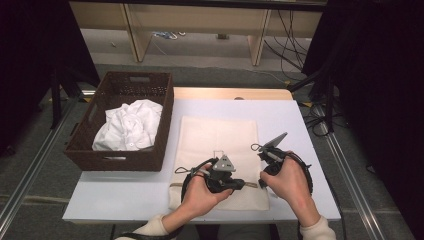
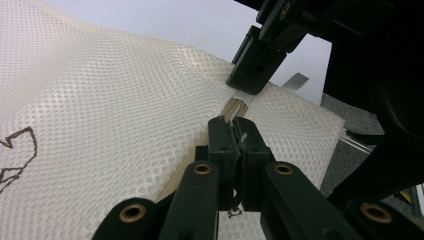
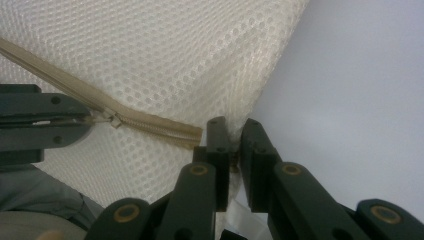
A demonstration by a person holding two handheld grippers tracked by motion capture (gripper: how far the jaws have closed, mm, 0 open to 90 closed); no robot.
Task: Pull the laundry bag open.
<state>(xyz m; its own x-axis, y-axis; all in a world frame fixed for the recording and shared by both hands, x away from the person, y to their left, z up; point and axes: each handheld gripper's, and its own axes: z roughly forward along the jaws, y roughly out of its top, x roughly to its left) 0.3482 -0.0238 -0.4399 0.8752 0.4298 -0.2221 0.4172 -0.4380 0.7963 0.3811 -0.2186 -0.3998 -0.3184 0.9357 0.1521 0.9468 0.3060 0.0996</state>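
On the white table (image 1: 300, 125), just right of the wicker basket (image 1: 100, 160), a cream mesh laundry bag (image 1: 215, 135) lies flat, long axis running away from the person, zipper (image 3: 150, 126) across the near end. Left gripper (image 2: 234, 131) is pressed together on the zipper pull. Right gripper (image 3: 235, 131) pinches the bag's near right corner. Perforated fabric, rectangular; crumpled white cloth (image 1: 129, 125) sits in the basket.

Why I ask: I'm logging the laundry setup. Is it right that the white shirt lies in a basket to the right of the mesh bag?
Not quite: the basket holding the white shirt sits left of the mesh bag, as the high view shows.
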